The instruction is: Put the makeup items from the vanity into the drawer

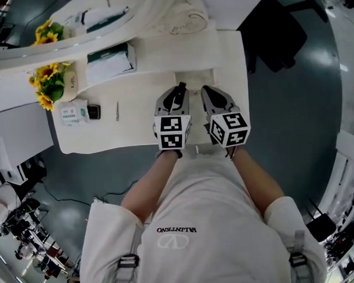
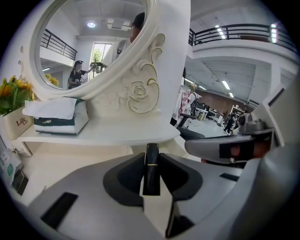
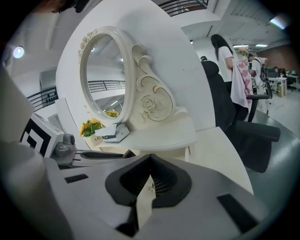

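My left gripper (image 1: 178, 92) (image 2: 151, 154) is shut on a black lipstick tube (image 2: 151, 171) with a thin gold band. The tube stands upright between the pads, and its tip (image 1: 180, 85) pokes out past the jaws. The gripper hovers over the front middle of the white vanity top (image 1: 140, 125). Beside it on the right, my right gripper (image 1: 214, 97) (image 3: 151, 161) is shut with nothing in it. More makeup lies at the left of the top: a small black item (image 1: 93, 111) and a thin pencil (image 1: 117, 110). No open drawer shows in any view.
A white-and-green box (image 1: 73, 112), a sunflower pot (image 1: 48, 82) and a tissue box (image 1: 109, 61) (image 2: 58, 115) stand at the left, the tissue box on a raised shelf. The carved oval mirror (image 2: 93, 47) rises behind. A dark chair (image 1: 278, 32) stands to the right.
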The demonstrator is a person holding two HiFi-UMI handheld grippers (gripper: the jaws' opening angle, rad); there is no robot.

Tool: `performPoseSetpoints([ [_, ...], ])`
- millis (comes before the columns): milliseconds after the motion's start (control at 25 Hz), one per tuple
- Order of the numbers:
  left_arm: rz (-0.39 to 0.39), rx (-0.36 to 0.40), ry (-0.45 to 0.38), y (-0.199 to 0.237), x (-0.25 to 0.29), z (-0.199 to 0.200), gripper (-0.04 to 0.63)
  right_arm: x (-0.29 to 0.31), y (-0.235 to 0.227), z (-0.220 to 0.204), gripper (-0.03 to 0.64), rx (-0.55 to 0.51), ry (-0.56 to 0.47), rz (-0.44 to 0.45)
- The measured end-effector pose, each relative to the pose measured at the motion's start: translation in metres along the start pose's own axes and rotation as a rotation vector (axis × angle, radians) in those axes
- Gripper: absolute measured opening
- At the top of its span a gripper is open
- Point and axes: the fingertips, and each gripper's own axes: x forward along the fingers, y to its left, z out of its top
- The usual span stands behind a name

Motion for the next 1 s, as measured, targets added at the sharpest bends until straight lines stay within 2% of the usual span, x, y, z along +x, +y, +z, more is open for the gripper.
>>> performPoseSetpoints([
  [440, -0.011, 0.010, 0.014, -0.020, 0.026, 0.014, 0.098, -0.005, -0.020, 0.004, 0.012, 0.011, -0.001, 0.001],
  [1000, -0.014, 0.006, 0.092, -0.030, 0.049, 0.006, 0.100, -0.006, -0.038, 0.004, 0.012, 0.034, 0.006, 0.006],
])
